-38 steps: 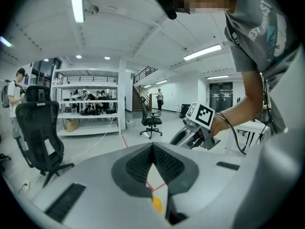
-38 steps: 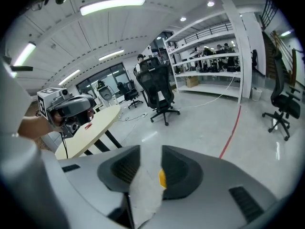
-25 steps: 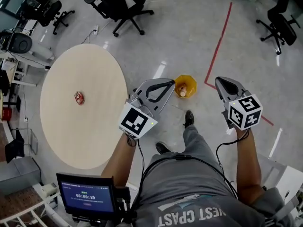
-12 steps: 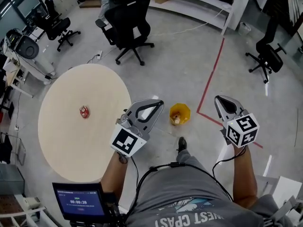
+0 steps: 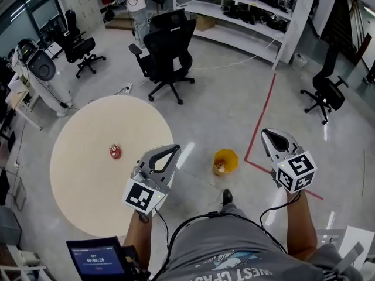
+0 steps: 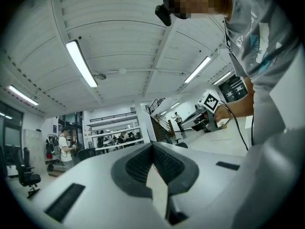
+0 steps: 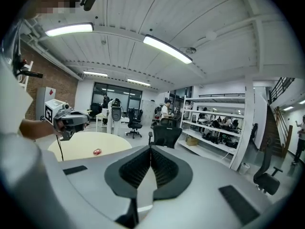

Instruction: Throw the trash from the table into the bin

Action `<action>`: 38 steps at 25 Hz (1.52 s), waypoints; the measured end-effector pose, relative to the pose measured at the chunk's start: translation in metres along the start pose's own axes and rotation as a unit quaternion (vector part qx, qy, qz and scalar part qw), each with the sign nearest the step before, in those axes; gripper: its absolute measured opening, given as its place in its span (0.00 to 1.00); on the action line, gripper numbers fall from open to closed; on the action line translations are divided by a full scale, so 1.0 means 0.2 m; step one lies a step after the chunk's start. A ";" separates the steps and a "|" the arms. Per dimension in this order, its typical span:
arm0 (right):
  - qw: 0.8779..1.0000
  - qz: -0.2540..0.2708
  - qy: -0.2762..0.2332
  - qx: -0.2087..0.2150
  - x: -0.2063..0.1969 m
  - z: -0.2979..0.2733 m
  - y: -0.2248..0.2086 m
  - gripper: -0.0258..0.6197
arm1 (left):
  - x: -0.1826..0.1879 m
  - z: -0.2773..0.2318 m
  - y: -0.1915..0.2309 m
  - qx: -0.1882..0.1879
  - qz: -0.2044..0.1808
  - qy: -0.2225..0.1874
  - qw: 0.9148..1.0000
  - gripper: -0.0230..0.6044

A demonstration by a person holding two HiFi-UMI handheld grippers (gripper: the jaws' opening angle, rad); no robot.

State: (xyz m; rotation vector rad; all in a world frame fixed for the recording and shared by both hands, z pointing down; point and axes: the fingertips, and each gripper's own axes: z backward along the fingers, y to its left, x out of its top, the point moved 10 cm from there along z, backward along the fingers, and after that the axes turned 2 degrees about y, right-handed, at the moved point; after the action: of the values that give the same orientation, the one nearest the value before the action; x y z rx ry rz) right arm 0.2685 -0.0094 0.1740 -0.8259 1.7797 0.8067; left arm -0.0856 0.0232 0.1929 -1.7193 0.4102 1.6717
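Hovering L gripper (image 5: 175, 148), R gripper (image 5: 265, 132): fingers together, empty. Red trash (image 5: 115, 151) on table (image 5: 88, 180). Shirt (image 5: 234, 247) print "WEST…", partly cut.

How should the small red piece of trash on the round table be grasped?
Probably from straight above, jaws spanning its shorter side: the red trash lies low and alone on the table, so a top approach looks unobstructed. Its exact shape is too small to tell.
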 end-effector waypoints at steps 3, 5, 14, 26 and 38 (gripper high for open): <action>1.000 0.012 -0.007 0.007 -0.02 -0.05 0.07 0.06 | -0.07 0.12 0.03 0.024 0.004 0.001 1.000 0.11; 1.000 0.020 -0.011 0.012 -0.04 -0.10 0.10 0.06 | -0.13 0.19 0.04 0.040 0.004 0.003 0.999 0.11; 0.995 0.066 -0.027 0.074 0.21 -0.21 0.54 0.06 | -0.07 0.74 0.12 0.115 0.012 0.005 0.993 0.11; 0.967 0.149 -0.042 0.204 0.40 -0.61 0.99 0.07 | -0.17 1.28 0.15 0.244 0.034 0.025 0.969 0.11; 0.893 0.201 -0.002 0.403 0.42 -1.65 1.58 0.48 | -0.40 1.52 0.42 0.361 0.073 0.096 0.925 0.11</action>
State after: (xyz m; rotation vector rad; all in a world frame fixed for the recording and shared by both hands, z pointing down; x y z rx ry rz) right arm -0.1762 -0.1205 0.2435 0.0990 2.0599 0.2401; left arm -0.3772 0.1465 0.2706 -1.3021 1.1154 1.2107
